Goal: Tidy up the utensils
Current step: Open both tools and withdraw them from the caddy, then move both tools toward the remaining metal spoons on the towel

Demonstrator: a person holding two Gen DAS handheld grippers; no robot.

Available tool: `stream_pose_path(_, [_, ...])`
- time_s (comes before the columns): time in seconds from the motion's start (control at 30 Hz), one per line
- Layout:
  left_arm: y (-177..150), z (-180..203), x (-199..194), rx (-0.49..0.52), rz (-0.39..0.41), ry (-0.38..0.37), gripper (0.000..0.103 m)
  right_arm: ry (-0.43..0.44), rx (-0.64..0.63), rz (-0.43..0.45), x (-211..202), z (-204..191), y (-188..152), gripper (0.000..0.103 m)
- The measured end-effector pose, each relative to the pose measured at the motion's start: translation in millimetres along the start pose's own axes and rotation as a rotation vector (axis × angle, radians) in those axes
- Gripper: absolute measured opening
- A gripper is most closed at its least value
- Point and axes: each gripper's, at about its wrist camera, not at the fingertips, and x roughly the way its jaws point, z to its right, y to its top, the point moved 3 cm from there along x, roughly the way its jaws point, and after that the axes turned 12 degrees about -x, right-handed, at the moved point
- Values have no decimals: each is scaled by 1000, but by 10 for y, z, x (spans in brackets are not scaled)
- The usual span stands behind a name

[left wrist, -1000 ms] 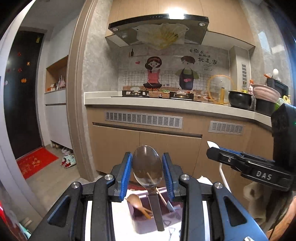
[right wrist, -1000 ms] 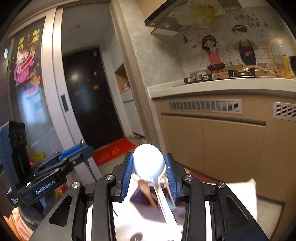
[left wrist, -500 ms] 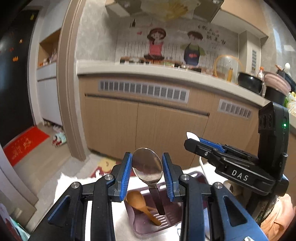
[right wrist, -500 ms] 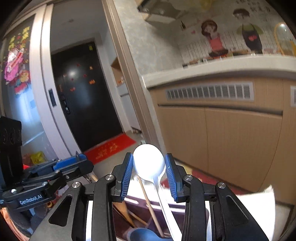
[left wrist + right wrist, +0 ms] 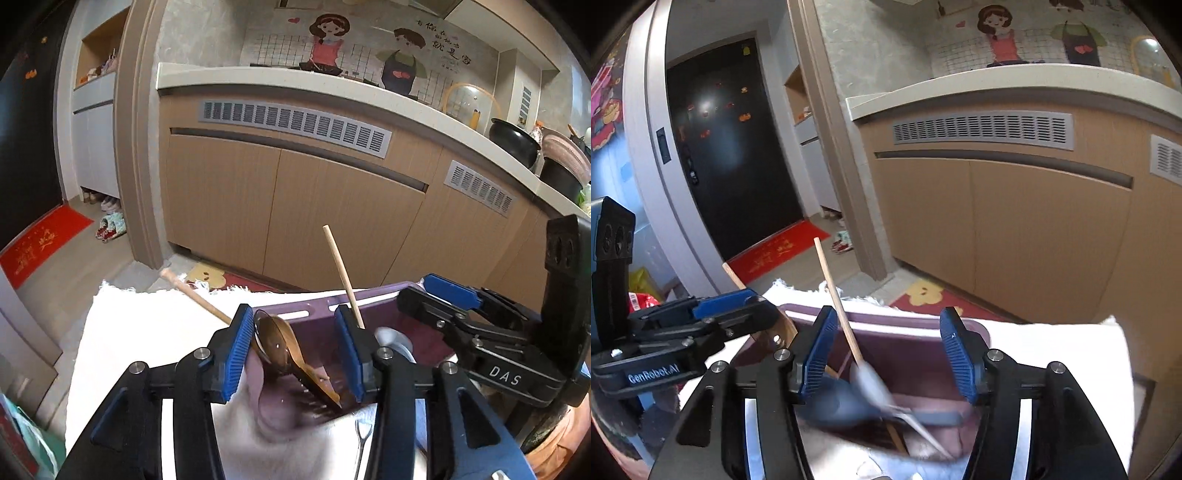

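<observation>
A purple utensil bin (image 5: pixel 373 295) (image 5: pixel 908 325) stands on a white cloth (image 5: pixel 147 325). My left gripper (image 5: pixel 295 354) is open above the bin; a metal spoon (image 5: pixel 280 347) lies loose between its pads, tilted into the bin. My right gripper (image 5: pixel 890 354) is open over the bin; a white spoon (image 5: pixel 875 384) drops blurred below it beside a dark blue utensil (image 5: pixel 842 402). A wooden chopstick (image 5: pixel 341 273) (image 5: pixel 838 299) and a wooden handle (image 5: pixel 195 293) stick up from the bin. The right gripper also shows in the left wrist view (image 5: pixel 443 306), the left gripper in the right wrist view (image 5: pixel 738 314).
Kitchen cabinets (image 5: pixel 295 206) and a counter (image 5: pixel 295 85) stand behind the cloth-covered surface. A fork (image 5: pixel 360 439) lies on the cloth near the bin. A door pillar (image 5: pixel 136 147) and a red doormat (image 5: pixel 40 236) are at the left.
Both grippers moved down over the bin and opened. The metal spoon and the white spoon have left the grips and tip into the bin.
</observation>
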Motion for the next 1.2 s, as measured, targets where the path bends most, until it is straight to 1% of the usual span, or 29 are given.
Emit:
stream_pose_path(0.03, [-17, 1, -63, 1, 10, 6, 46, -25, -10, -3, -69, -4, -22, 59])
stream_pose_path(0.1, [-58, 15, -182, 7, 23, 19, 52, -46, -28, -8, -219, -47, -77, 59])
stream_pose_path(0.17, [-118, 56, -282, 26, 27, 35, 52, -66, -46, -23, -370, -87, -156, 60])
stream_pose_path(0.23, [-194, 86, -363, 42, 24, 49, 55, -76, -65, -48, -502, -155, -250, 61])
stream_pose_path(0.37, [-379, 58, -523, 40, 7, 61, 57, -101, -121, -109, -709, -316, -494, 62])
stream_pose_path(0.43, [-505, -9, -611, 31, 2, 74, 64, -109, -156, -149, -783, -414, -648, 62])
stream_pose_path(0.5, [-664, -135, -681, 10, -20, 97, 67, -99, -198, -188, -856, -539, -827, 62])
stream_pose_path(0.57, [-833, -234, -715, -3, -57, 118, 67, -77, -231, -220, -911, -653, -988, 62])
stream_pose_path(0.67, [-1077, -379, -741, -11, -110, 157, 67, -25, -271, -262, -921, -870, -1202, 62])
stream_pose_path(0.77, [-1279, -515, -747, -29, -152, 179, 70, 38, -299, -290, -857, -1120, -1337, 62])
stream_pose_path(0.83, [-1377, -600, -734, -46, -184, 186, 70, 57, -318, -302, -793, -1246, -1376, 62])
stream_pose_path(0.93, [-1474, -648, -728, -41, -214, 177, 70, 92, -278, -332, -663, -1308, -1381, 62])
stream_pose_path(1.0, [-1546, -603, -726, -9, -235, 150, 70, 89, -235, -354, -566, -1282, -1370, 62])
stream_pose_path(1.07, [-1615, -515, -724, 31, -254, 109, 70, 69, -205, -375, -468, -1244, -1378, 62])
stream_pose_path(1.13, [-1669, -442, -719, 55, -273, 65, 70, 40, -200, -402, -382, -1207, -1400, 62])
stream_pose_path(1.2, [-1706, -366, -711, 69, -293, 21, 70, 33, -196, -428, -324, -1163, -1444, 62])
